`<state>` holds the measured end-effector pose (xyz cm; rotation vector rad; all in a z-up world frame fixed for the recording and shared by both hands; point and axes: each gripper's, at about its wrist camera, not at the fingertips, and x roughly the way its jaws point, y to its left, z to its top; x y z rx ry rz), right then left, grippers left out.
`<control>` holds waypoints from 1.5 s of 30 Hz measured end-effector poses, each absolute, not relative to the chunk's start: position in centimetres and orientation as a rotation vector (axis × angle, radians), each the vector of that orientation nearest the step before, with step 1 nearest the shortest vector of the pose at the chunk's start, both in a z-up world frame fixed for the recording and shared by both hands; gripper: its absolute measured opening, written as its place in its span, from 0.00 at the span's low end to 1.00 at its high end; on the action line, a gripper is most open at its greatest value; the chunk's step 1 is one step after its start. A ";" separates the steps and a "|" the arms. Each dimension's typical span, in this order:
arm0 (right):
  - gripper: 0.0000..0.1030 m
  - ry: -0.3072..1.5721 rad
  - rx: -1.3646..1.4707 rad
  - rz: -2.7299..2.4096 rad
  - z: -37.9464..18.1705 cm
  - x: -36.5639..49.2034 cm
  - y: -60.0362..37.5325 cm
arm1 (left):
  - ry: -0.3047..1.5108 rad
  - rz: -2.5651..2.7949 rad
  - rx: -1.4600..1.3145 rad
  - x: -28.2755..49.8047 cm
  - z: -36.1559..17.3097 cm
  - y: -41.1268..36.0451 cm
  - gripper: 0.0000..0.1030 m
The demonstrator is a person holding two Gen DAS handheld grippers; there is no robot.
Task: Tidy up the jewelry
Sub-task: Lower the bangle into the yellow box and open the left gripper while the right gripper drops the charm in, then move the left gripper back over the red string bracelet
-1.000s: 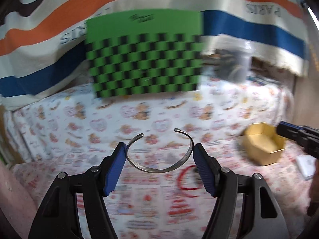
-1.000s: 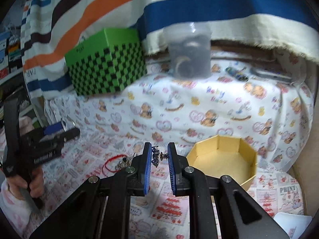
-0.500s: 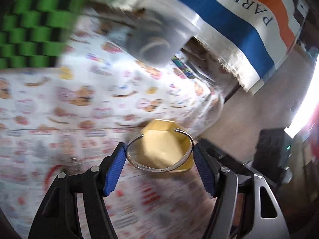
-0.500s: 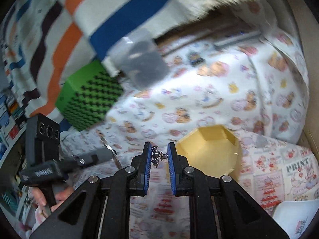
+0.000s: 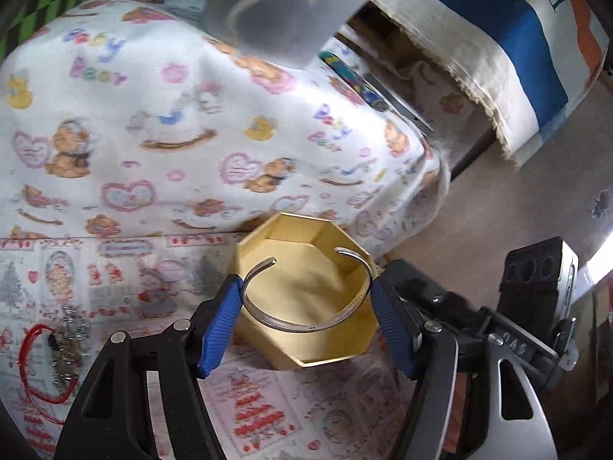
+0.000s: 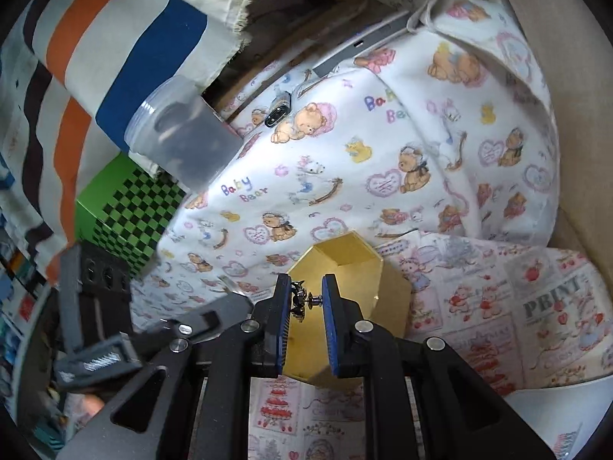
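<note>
My left gripper (image 5: 306,306) is shut on a silver cuff bracelet (image 5: 302,324) and holds it right over the open yellow octagonal box (image 5: 345,350). My right gripper (image 6: 304,301) is shut on a small dark stud earring (image 6: 300,301) and hovers above the same box (image 6: 394,291), to the right of the left one. A red cord bracelet (image 5: 34,364) and a silvery chain piece (image 5: 67,339) lie on the printed cloth at lower left in the left wrist view.
A clear plastic jar (image 6: 180,142) sits on the raised bear-print cloth behind the box. A green checkered box (image 6: 126,211) stands further left. A striped cloth (image 6: 115,46) hangs behind. A white object (image 6: 559,410) lies at the lower right.
Both grippers have swung toward the yellow box and tilted. The cuff bracelet has moved from over the cloth to over the box opening; the earring too hangs above the box.
</note>
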<state>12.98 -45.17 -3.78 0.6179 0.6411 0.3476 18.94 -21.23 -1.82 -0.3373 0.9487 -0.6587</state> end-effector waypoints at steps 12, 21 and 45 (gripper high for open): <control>0.53 0.613 0.584 0.292 -3.0 12.4 -44.7 | 0.828 -0.684 -0.323 17.8 0.4 -17.5 0.77; 0.60 0.537 0.443 0.271 -0.5 10.4 -42.2 | 0.652 -0.432 -0.096 12.7 4.7 -13.1 0.96; 0.67 0.544 0.070 0.214 -2.6 9.3 -32.8 | 0.669 -0.141 -0.060 9.8 -0.7 -6.2 0.99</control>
